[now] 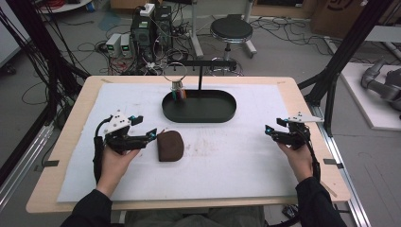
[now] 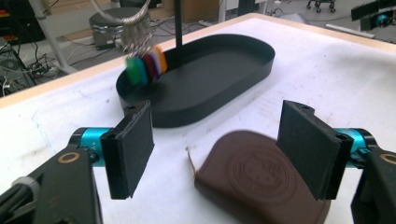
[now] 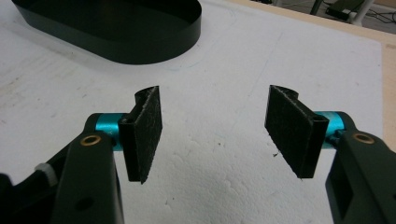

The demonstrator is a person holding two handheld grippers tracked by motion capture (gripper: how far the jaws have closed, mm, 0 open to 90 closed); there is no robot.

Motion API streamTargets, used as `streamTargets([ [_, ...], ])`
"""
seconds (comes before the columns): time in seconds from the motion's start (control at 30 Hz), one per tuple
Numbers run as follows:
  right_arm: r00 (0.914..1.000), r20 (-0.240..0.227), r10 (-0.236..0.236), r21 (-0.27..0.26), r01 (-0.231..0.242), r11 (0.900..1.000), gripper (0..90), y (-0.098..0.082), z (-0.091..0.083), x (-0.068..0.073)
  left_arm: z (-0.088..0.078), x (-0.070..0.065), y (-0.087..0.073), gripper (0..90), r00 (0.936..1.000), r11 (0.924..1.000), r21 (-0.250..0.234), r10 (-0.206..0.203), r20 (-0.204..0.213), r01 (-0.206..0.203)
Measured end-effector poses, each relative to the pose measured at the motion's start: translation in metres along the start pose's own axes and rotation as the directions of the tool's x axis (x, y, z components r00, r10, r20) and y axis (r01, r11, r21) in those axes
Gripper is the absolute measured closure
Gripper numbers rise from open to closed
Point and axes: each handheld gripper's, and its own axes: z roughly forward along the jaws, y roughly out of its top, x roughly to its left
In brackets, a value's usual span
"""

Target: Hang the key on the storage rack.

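Brown pouch (image 1: pixel 170 145): flat on the white mat (image 1: pixel 236 161), left of centre, near side of the black tray; embossed round seal on top (image 2: pixel 261 172).
Left gripper (image 1: pixel 152 135): just left of the pouch, pointing right at it; jaws wide apart, gripping nothing; pouch edge low between the pads (image 2: pixel 133 149), no contact visible.
Right gripper (image 1: pixel 270 131): well apart at the right side of the mat, pointing left; jaws apart over bare mat (image 3: pixel 215 140), nothing between.
Black tray (image 1: pixel 198 116): oval, far of the pouch, near the mat's far edge.
Stand (image 1: pixel 200 71): thin black post rising from the tray.
Key ring (image 1: pixel 178 87): metal loop hanging over the tray's left end, coloured tags (image 2: pixel 147 65) bunched below.
Table (image 1: pixel 71 142): pale wood border around the mat.
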Motion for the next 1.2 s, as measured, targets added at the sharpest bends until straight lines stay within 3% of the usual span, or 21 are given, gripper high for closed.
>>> streamTargets([
  [0.23,0.9999,-0.007,0.014,-0.003,-0.014,1.000,37.2,0.000,0.002,-0.002,-0.005,0.007,-0.008,26.7,0.9987,0.9998,0.001,0.021,-0.046,-0.021],
  [0.3,0.9997,-0.008,0.024,-0.005,-0.024,1.000,37.2,0.000,0.002,-0.002,-0.005,0.010,-0.010,26.6,0.9990,1.0000,0.005,0.004,-0.045,-0.003],
  [0.53,0.9995,-0.013,0.027,-0.008,-0.027,1.000,37.2,-0.001,0.003,-0.002,-0.008,0.011,-0.010,26.6,0.9984,0.9998,0.000,0.019,-0.053,-0.019],
  [1.2,0.9995,-0.006,0.030,-0.020,-0.030,0.999,36.6,-0.003,-0.004,-0.003,0.002,0.008,-0.009,26.7,0.9998,0.9998,0.009,0.018,-0.004,-0.018],
])
